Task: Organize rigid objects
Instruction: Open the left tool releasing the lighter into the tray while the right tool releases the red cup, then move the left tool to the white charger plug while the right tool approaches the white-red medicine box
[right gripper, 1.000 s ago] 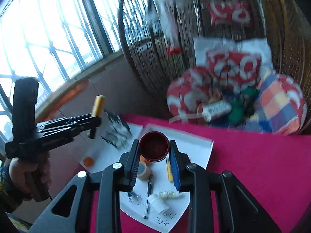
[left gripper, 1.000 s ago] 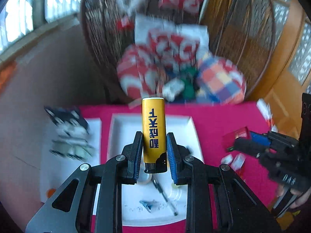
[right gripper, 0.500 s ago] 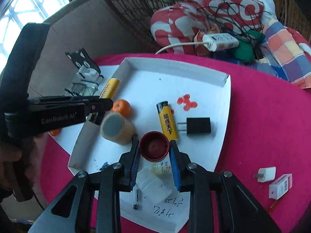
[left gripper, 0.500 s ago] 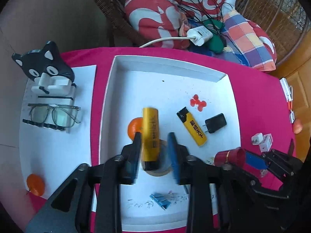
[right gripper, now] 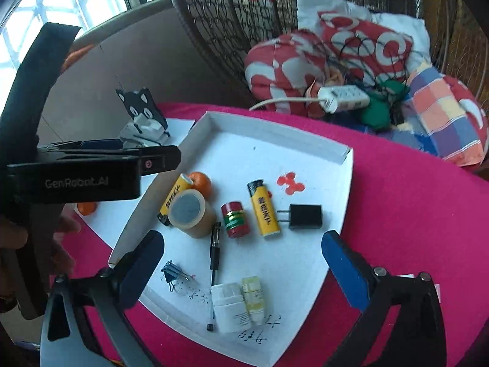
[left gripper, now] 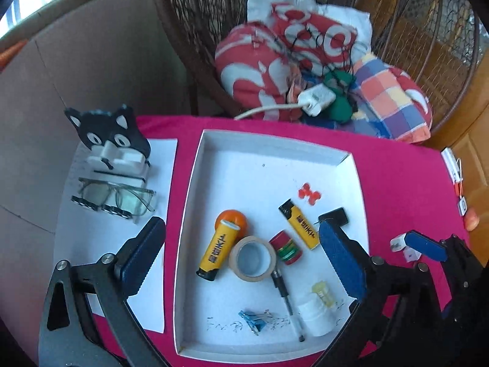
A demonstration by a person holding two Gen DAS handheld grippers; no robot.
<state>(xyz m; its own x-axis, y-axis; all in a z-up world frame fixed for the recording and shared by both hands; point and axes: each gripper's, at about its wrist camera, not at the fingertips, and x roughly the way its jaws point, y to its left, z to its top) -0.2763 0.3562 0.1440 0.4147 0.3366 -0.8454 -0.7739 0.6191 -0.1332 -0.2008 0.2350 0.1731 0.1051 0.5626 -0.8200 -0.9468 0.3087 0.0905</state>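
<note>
My left wrist camera looks steeply down along its fingers [left gripper: 146,257] at the white tray [left gripper: 195,183], close above its near edge. My right wrist camera looks down at the same tray [right gripper: 345,165] from further right, equally close. Both share the tray's contents and the wicker chair [left gripper: 189,30] behind; the right view also catches the left gripper [right gripper: 171,159].

I see matt white card tray [left gripper: 195,202] on magenta cloth surface [left gripper: 397,189]. Glossy yellow plastic lighter [left gripper: 217,250] inside, beige paper tape roll [left gripper: 253,258], shiny red-green tin [left gripper: 285,247]. My claws: matt black plastic, ribbed blue pads [left gripper: 342,260]. Wicker chair [left gripper: 189,30] looks rough.
</note>
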